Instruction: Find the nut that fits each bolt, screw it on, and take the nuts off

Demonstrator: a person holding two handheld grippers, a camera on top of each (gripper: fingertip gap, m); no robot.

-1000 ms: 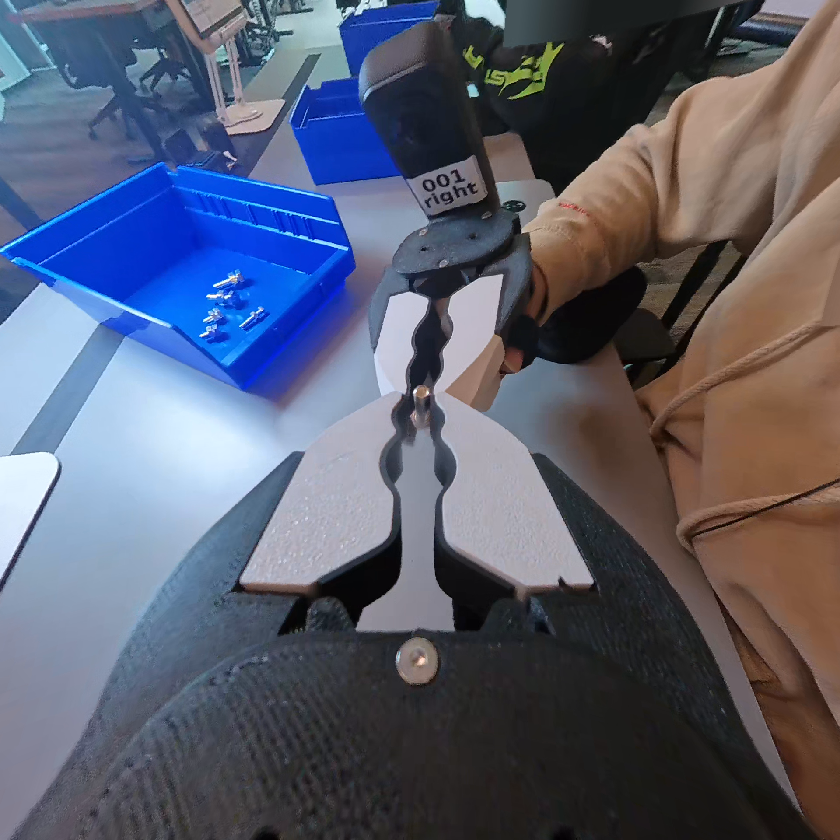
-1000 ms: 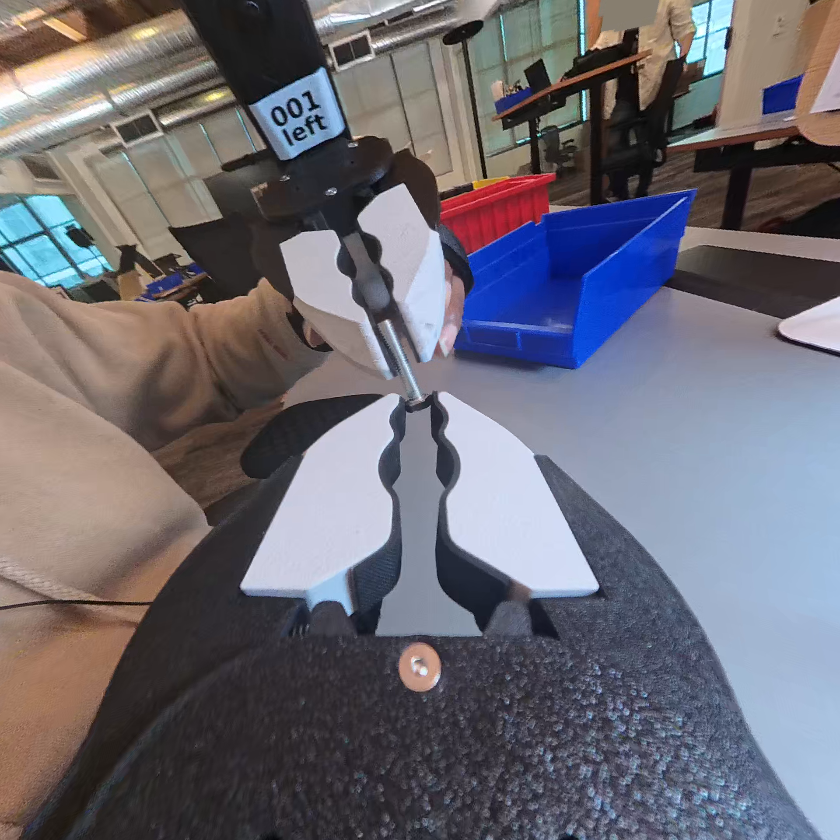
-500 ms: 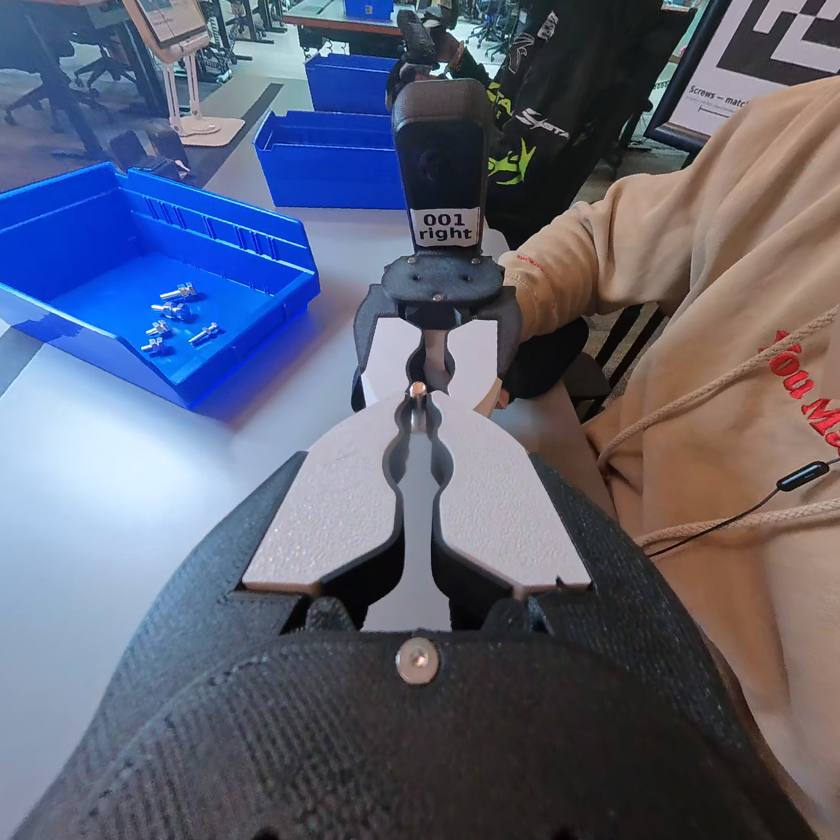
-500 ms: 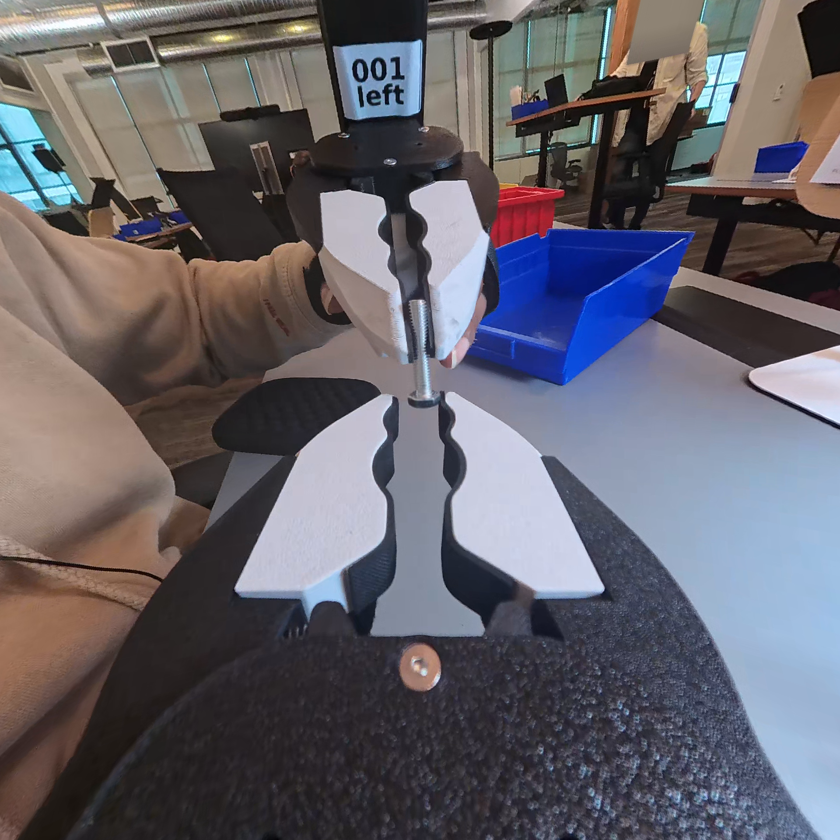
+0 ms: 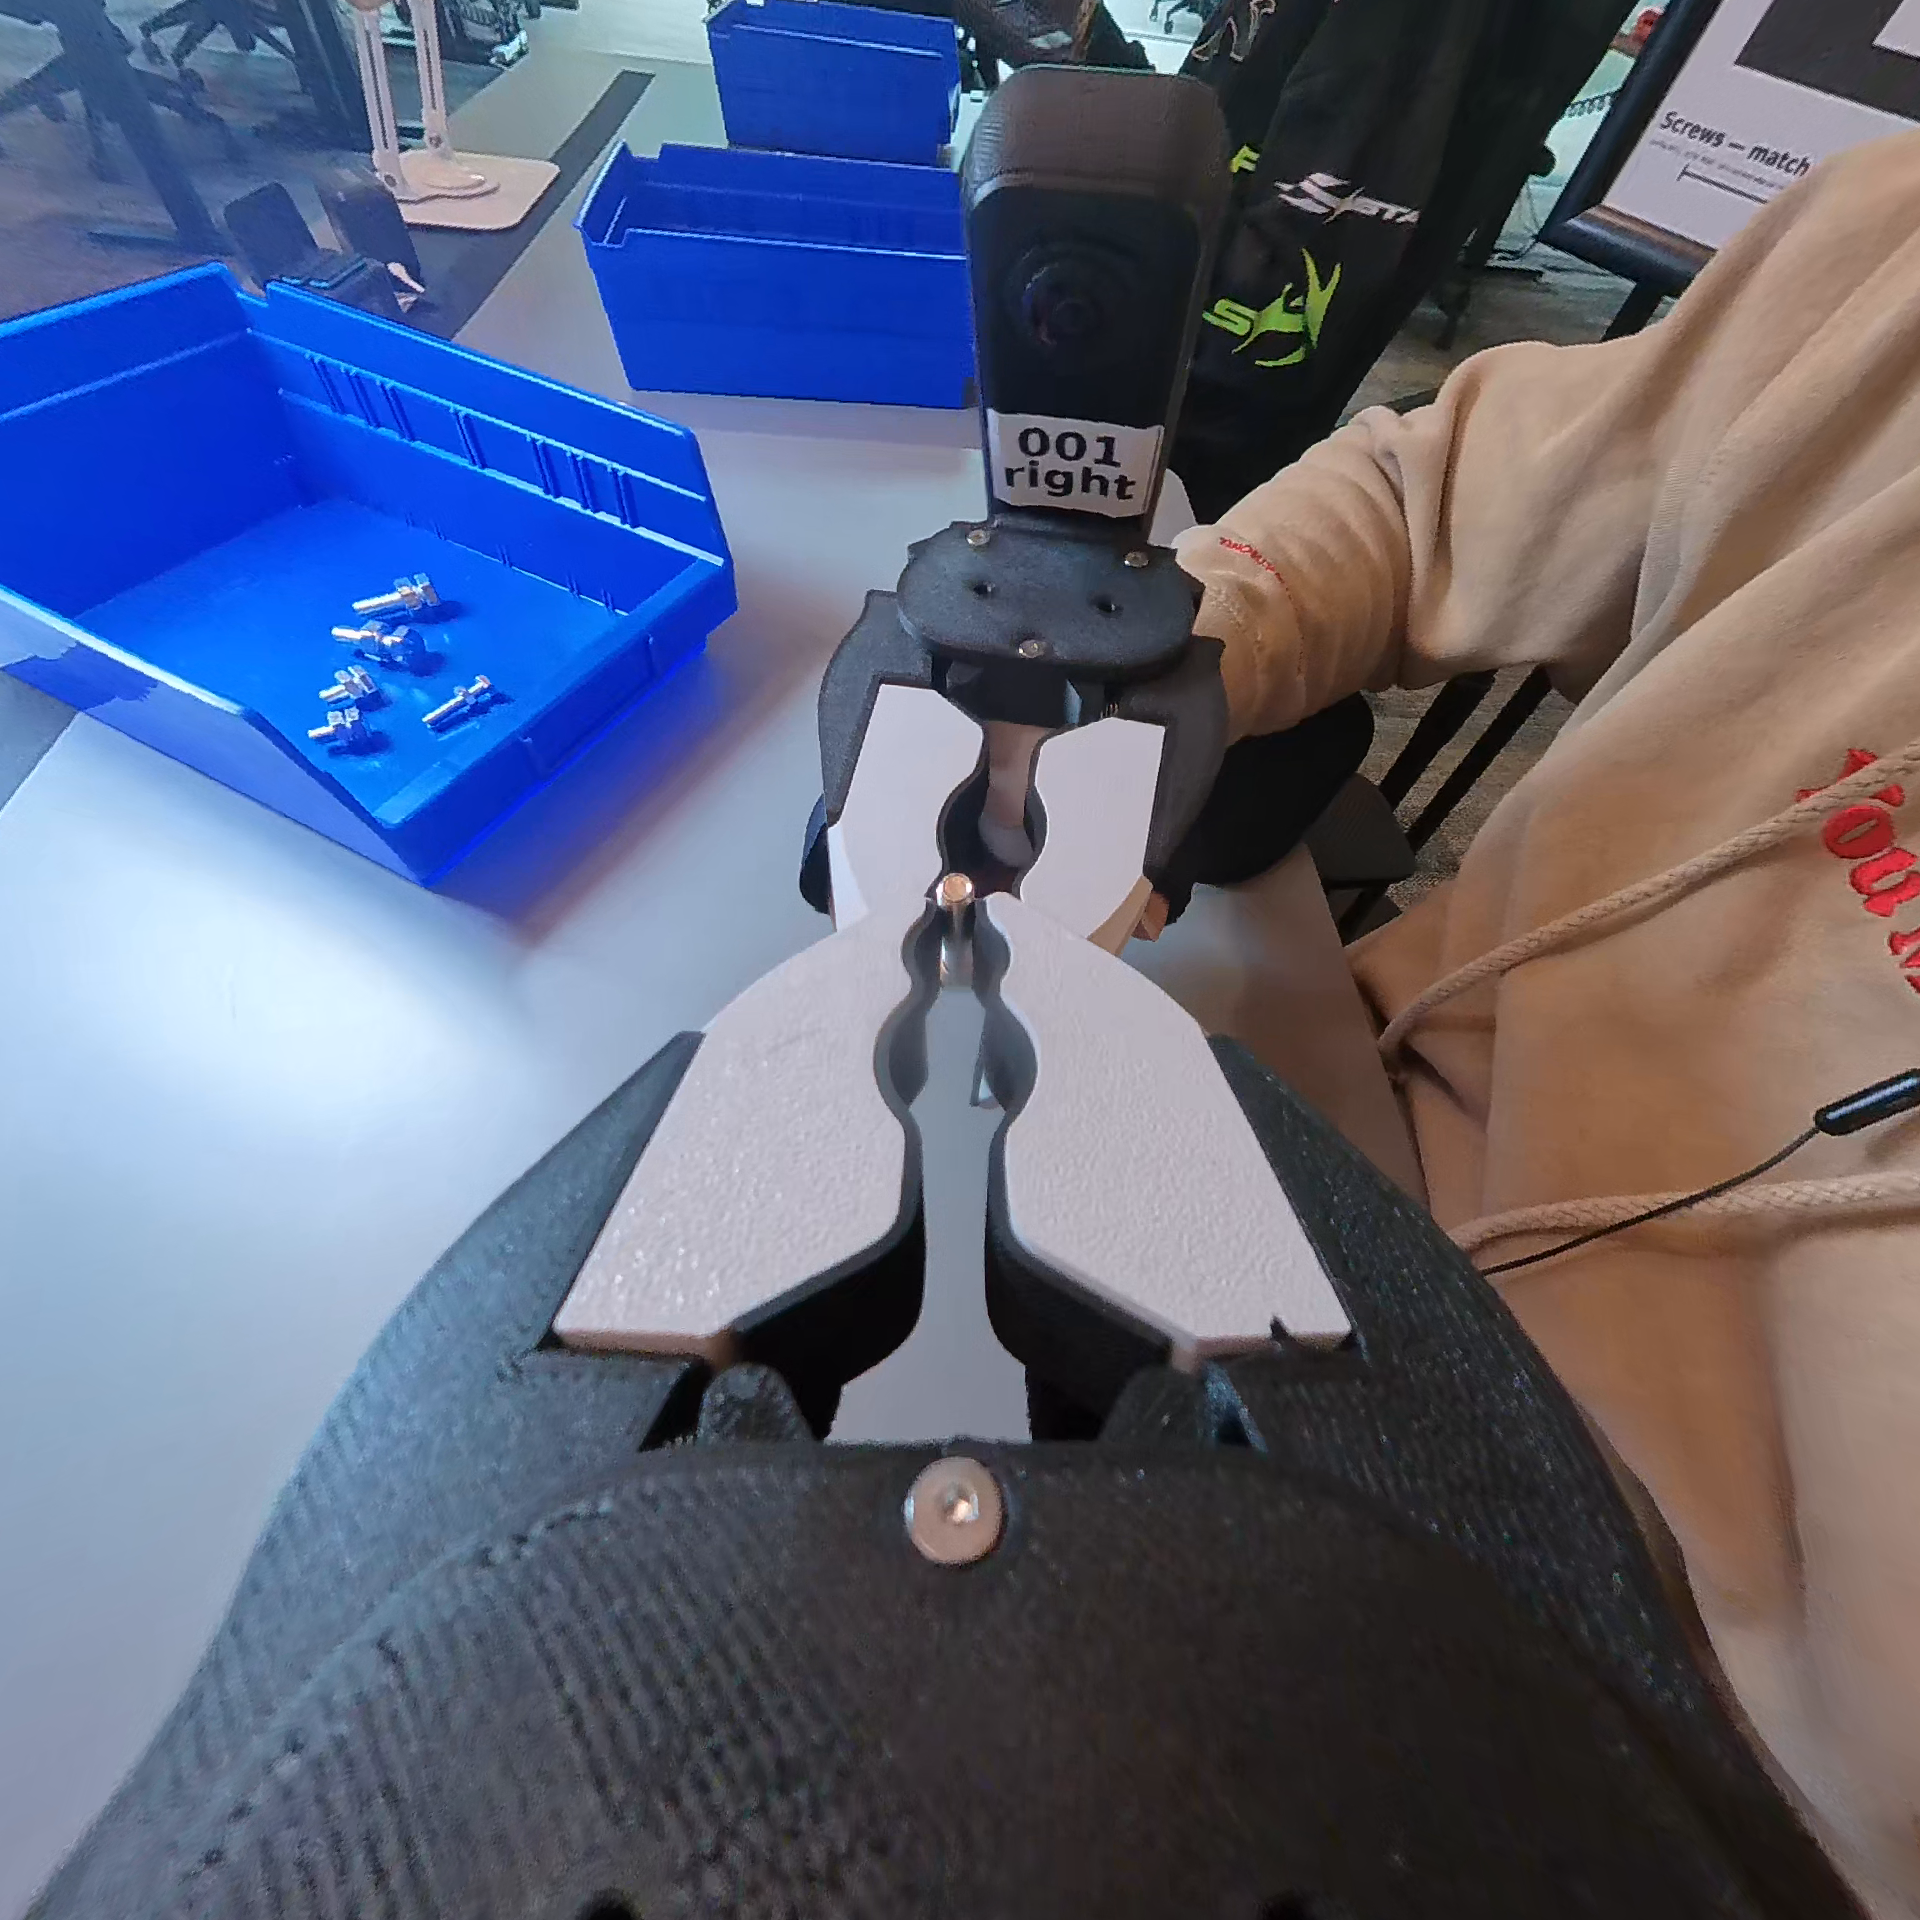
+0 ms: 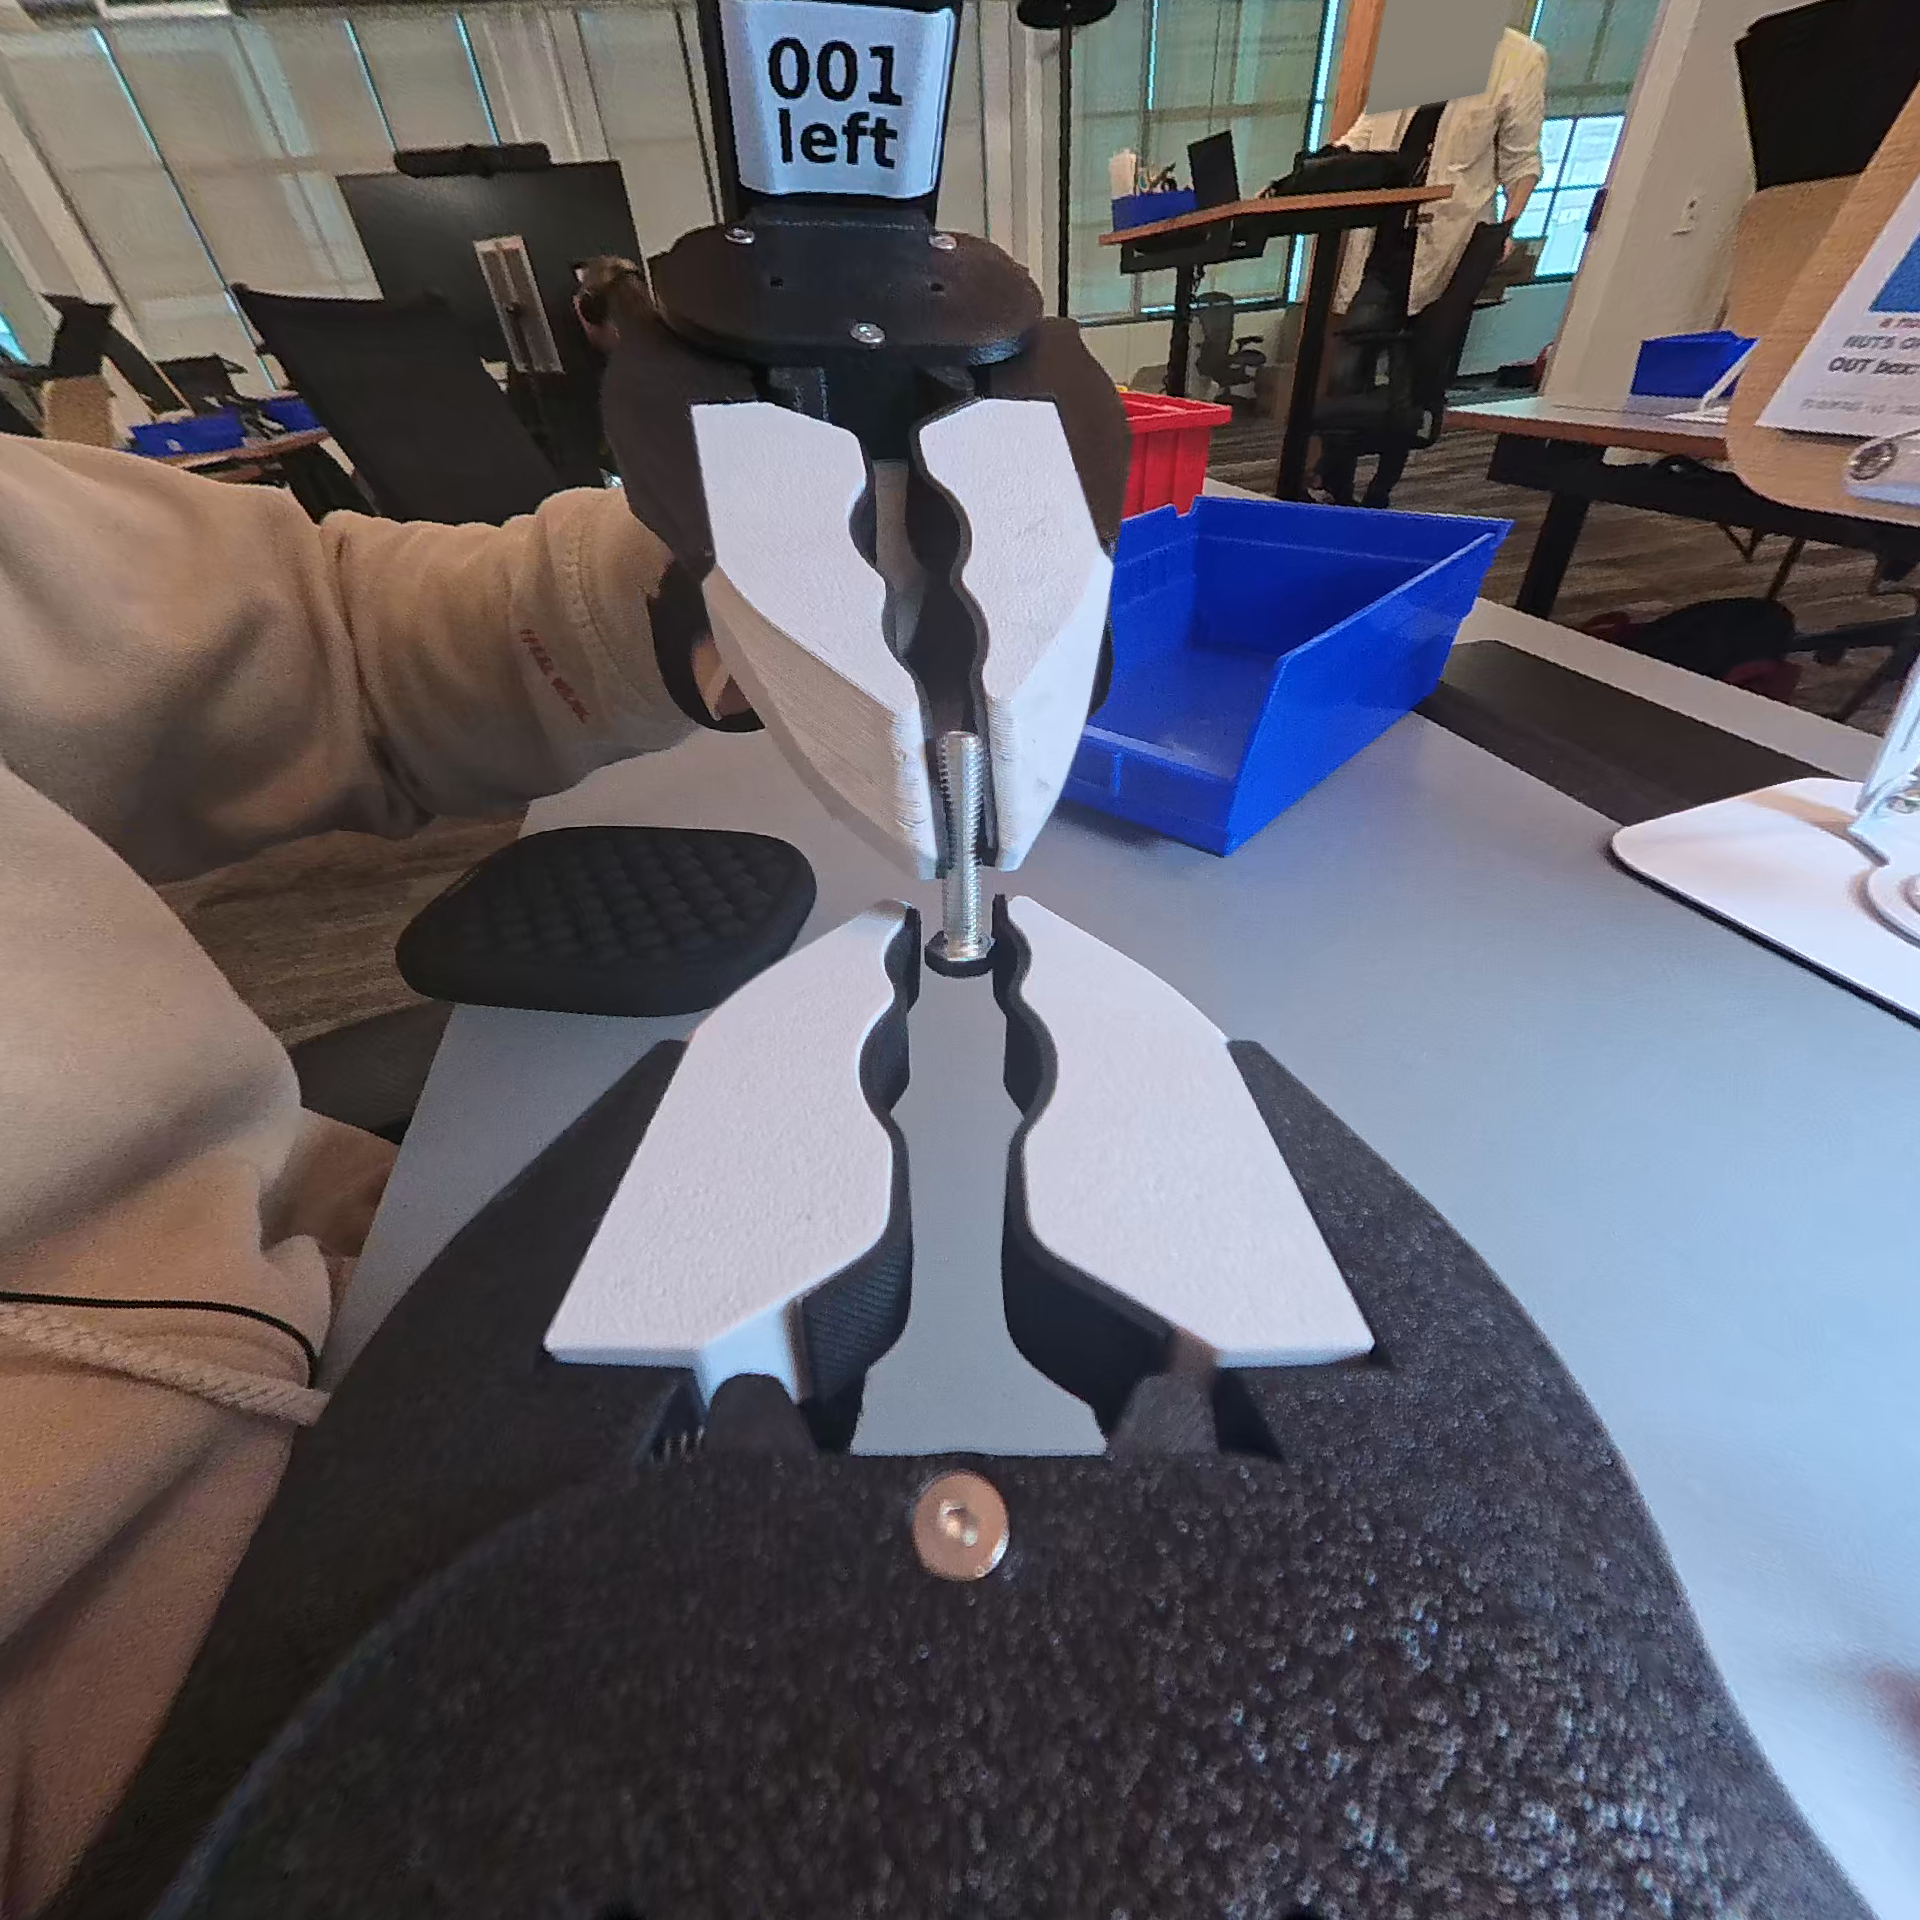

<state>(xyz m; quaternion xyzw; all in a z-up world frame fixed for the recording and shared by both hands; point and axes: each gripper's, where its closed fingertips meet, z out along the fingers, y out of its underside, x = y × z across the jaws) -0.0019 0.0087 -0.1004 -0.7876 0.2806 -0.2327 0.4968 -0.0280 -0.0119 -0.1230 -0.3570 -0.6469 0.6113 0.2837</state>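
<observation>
On the grey desk (image 5: 260, 1039) sits a big blue bin (image 5: 343, 540) with its low side facing the person, and more blue bins (image 5: 779, 281) stand farther back. A person in a tan sleeve (image 5: 1507, 499) holds both tools above the desk, tip to tip. The left tongs (image 5: 954, 914) are clenched on a shiny bolt (image 6: 961, 821). In the right wrist view the bolt's threaded stem sticks out from their white fingers (image 6: 800, 623) and points at the right tongs (image 6: 961, 914). The right tongs are closed on a small dark nut (image 6: 961, 951), which sits on the end of the bolt. How far the nut is screwed on is too small to tell. A black bumpy pad (image 6: 608, 920) shows past the near edge of the desk, beside the sleeve. Inside the big bin lie a few small silver bolts with nuts on them (image 5: 390, 665), close together near the low side
</observation>
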